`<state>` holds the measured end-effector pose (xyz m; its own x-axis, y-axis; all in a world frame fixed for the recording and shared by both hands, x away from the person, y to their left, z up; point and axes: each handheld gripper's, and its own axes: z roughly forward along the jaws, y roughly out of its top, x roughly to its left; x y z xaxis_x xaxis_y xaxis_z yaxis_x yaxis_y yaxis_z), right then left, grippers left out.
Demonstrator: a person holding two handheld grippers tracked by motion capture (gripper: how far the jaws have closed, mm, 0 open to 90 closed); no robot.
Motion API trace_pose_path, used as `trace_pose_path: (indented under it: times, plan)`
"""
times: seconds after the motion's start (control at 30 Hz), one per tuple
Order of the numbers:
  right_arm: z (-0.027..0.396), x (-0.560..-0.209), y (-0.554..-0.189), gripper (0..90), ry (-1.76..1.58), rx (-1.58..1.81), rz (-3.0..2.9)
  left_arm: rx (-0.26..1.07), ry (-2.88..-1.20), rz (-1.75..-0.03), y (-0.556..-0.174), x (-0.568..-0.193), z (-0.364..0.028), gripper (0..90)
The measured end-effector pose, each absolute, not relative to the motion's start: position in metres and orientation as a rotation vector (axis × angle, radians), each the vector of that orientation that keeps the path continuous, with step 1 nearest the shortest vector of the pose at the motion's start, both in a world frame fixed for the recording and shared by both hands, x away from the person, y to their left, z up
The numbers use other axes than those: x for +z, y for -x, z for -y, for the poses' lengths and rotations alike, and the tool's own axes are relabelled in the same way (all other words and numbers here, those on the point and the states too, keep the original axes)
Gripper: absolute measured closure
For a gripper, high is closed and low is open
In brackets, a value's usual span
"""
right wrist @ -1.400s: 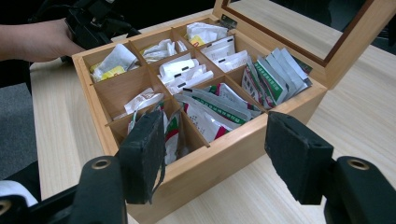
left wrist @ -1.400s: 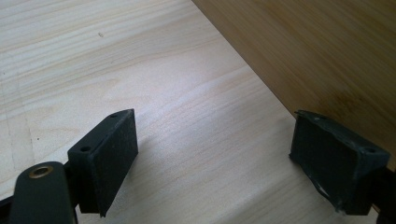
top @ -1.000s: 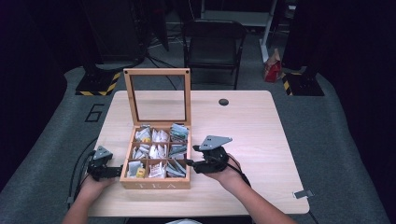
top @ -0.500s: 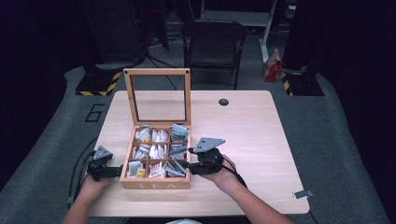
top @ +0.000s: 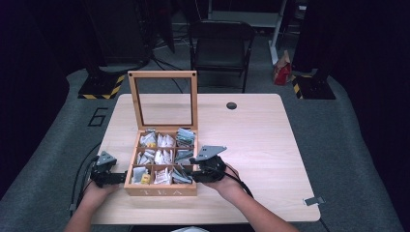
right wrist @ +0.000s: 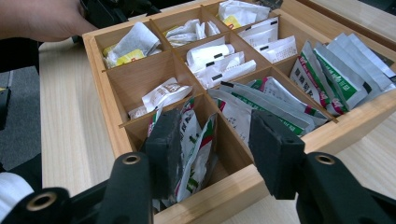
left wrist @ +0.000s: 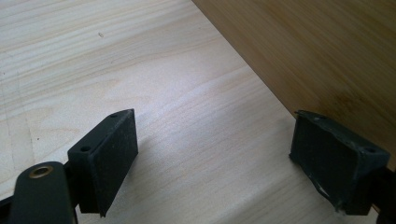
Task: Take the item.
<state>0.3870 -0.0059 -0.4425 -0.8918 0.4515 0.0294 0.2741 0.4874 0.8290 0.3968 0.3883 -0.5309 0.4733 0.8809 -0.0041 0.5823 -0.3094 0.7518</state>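
While the wooden tea box point(top: 162, 164) sits near the front edge of the table point(top: 256, 140) with its glass-paned lid point(top: 163, 99) standing upright at the back, the high view shows the left gripper point(top: 116, 177) resting against the box's left wall and the right gripper point(top: 194, 170) reaching in over the front right compartment. The compartments hold packets, so the picking looks to be at its start, with no packet lifted out.

In the left gripper view, the jaws stand wide apart with bare tabletop point(left wrist: 177, 116) between them; one pad point(left wrist: 336, 163) lies against the box's side wall point(left wrist: 327, 51), apparently steadying it rather than gripping.

In the right gripper view, the right gripper point(right wrist: 217, 144) has just been closing its jaws, yet they remain apart. The red-and-green tea packets point(right wrist: 194, 140) in the nearest compartment stand on edge, their long axis roughly upright and leaning, tops toward the camera. One pad point(right wrist: 163, 144) is inside that compartment beside the packets; the other point(right wrist: 275, 149) hangs over the neighbouring cell, so nothing is pinched. Closing on a packet and lifting it out are judged still to come.
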Motion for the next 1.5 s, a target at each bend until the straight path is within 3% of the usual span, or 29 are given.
trace_pose_path:
  times: [0.83,1.5]
  plan:
    - [-0.003,-0.459,-0.391,73.6,-0.614,1.335,-2.597,0.543,-2.019,-1.210,-0.397,-0.531,-0.388,14.5]
    - [-0.014,-0.467,-0.389,81.2,-0.613,1.294,-2.661,0.543,-2.020,-1.209,-0.397,-0.531,-0.388,14.6]
